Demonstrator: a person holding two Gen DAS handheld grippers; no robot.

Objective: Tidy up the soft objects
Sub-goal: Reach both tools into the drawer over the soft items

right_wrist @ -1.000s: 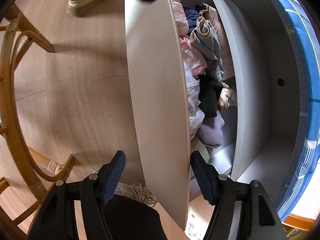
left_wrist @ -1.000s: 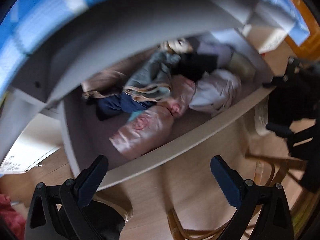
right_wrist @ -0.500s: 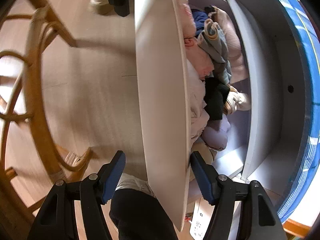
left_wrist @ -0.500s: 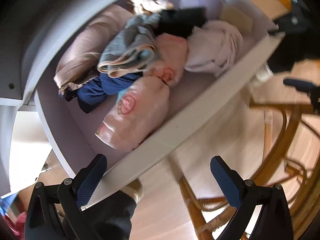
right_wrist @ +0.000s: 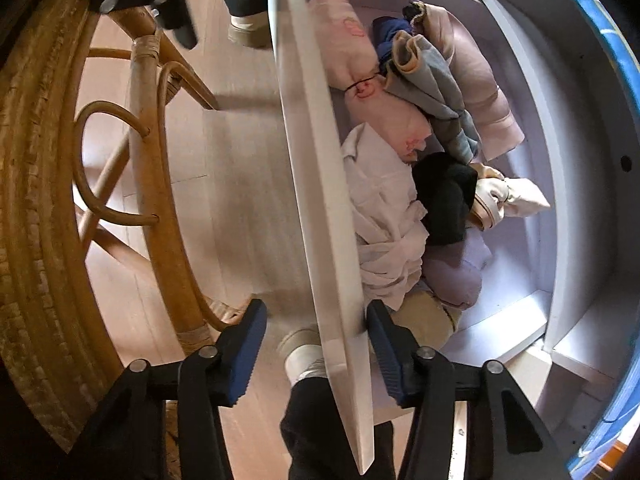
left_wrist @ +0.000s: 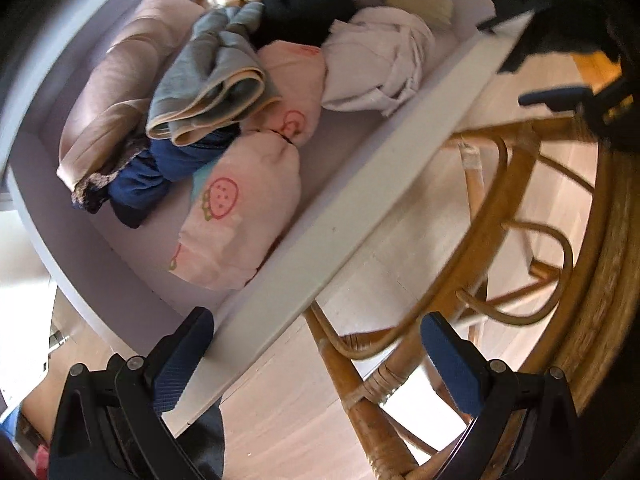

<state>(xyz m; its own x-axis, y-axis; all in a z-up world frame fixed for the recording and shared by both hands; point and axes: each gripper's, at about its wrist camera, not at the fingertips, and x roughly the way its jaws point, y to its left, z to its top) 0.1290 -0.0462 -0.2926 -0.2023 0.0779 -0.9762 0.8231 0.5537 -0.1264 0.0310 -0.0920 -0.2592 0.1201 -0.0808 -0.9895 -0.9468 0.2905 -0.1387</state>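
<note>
1. White drawer (left_wrist: 352,200), smooth flat panels, pulled out over pale wood floor (right_wrist: 240,184); front panel (right_wrist: 320,184) running 12 to 6 in the right wrist view.
2. Inside: soft folded clothes. Pink strawberry-print bundle (left_wrist: 240,216) at 7, long axis toward 1; grey-and-tan garment (left_wrist: 216,92) on top at 11; navy cloth (left_wrist: 160,172) at 9; crumpled white shirt (left_wrist: 380,68) at 1; black piece (left_wrist: 304,16) at 12; dusty-pink padded roll (left_wrist: 116,92) along the back wall.
3. No readable writing.
4. Right claw (right_wrist: 316,356): jaws closing astride the front panel, right pad touching it, left pad apart.
5. Left claw (left_wrist: 316,364): wide open, empty, over the drawer corner and a curved rattan chair (left_wrist: 500,240).
</note>
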